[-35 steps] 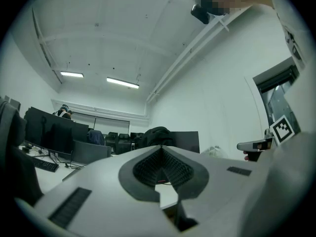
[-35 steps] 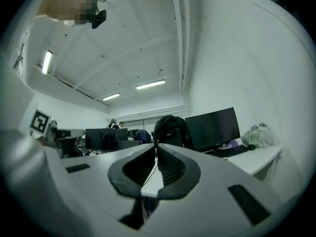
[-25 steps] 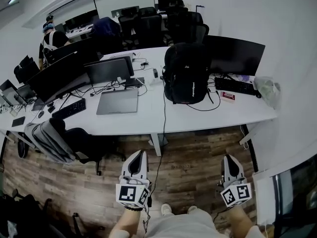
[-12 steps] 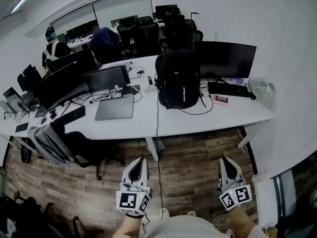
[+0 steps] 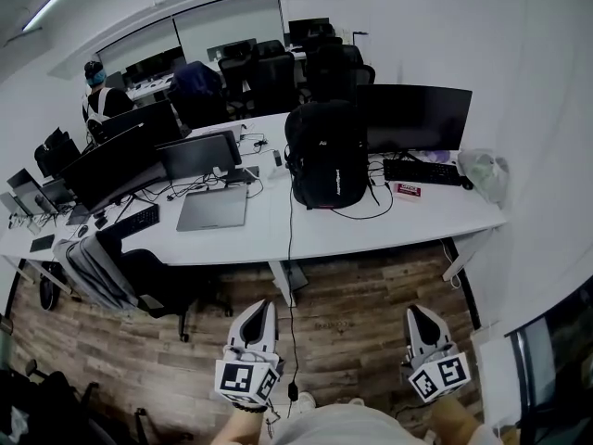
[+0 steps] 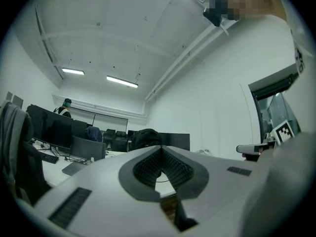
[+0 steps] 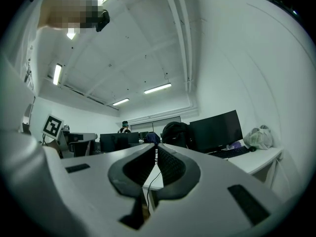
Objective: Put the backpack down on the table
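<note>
head view: the black backpack [image 5: 326, 156] stands upright on the white table [image 5: 371, 230], about mid-length, with its back just in front of a dark monitor [image 5: 414, 117]. both grippers sit low in the picture over the wood floor [image 5: 361, 295], well apart from the table's near edge. the left gripper [image 5: 262, 306] is below and a little left of the backpack, the right gripper [image 5: 419, 311] below and to its right. both point toward the table and touch nothing. a thin cable [image 5: 290, 276] drops from the table edge to the floor between them, nearer the left gripper. left of the backpack lies a closed laptop [image 5: 213, 207]. right of it is a keyboard [image 5: 422, 171], and a plastic bag [image 5: 482, 170] sits at the table's right end. a chair [image 5: 148, 272] draped with a grey garment stands at the table's left part. between the grippers and the edge in front of the backpack there is only the cable and a table leg [image 5: 283, 281].

left gripper view: the fingers are closed, pads meeting, with nothing between them. the backpack [image 6: 145, 136] shows just above the tips — far off, on the table, a little left of the line they point along.

right gripper view: the fingers are drawn in to a thin slit with nothing in it. the backpack [image 7: 175, 131] stands beyond the tips, slightly to their right, against the monitor [image 7: 216, 130]. the plastic bag [image 7: 259, 137] rests at the table's right end, where the tabletop edge [image 7: 256, 159] falls away toward the wall.
</note>
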Demonstrator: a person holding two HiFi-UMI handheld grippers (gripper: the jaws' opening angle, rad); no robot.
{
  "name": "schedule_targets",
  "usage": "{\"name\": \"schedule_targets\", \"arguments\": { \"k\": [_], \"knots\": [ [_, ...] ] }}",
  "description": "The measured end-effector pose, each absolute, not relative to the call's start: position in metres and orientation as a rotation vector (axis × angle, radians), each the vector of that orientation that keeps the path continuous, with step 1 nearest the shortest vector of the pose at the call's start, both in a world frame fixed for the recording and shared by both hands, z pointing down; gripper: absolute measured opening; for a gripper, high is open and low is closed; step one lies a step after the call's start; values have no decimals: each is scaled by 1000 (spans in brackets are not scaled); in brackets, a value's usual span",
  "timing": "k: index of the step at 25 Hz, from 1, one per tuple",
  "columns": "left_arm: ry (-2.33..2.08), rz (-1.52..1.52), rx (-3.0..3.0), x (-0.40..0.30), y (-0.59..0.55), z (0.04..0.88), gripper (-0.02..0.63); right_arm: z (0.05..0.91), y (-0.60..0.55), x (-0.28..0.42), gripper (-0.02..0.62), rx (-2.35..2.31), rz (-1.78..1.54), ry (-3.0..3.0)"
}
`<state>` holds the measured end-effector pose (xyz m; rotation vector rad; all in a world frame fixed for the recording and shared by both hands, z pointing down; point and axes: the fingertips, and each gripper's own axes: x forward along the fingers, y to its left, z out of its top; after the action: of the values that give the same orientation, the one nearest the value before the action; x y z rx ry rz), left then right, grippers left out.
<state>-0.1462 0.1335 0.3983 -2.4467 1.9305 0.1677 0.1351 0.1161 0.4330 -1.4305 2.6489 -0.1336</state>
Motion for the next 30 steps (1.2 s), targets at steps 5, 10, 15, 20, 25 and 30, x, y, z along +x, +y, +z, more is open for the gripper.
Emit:
{"name": "schedule_targets", "arguments": {
  "k": [5,10,15,20,25,30],
  "knots": [
    [1928,155,-2471,-141,136,406,8,432,122,140,20,-1446,-165,2619],
    [1908,181,-2479,-144,136,406,8,430,124,139,14,-1456,-151,2612],
    [1919,177,-2461,-150,140,399,9,429,131,136,14,-1445,-153,2621],
    [1915,172,-2465,-153,141,401,8,431,135,133,14,-1452,-163,2635],
    [1915,165,-2475,-150,142,403,8,430,138,132,14,-1452,-156,2634],
    [1902,164,-2477,-147,142,402,8,430,138,136,14,-1466,-166,2622]
  ]
}}
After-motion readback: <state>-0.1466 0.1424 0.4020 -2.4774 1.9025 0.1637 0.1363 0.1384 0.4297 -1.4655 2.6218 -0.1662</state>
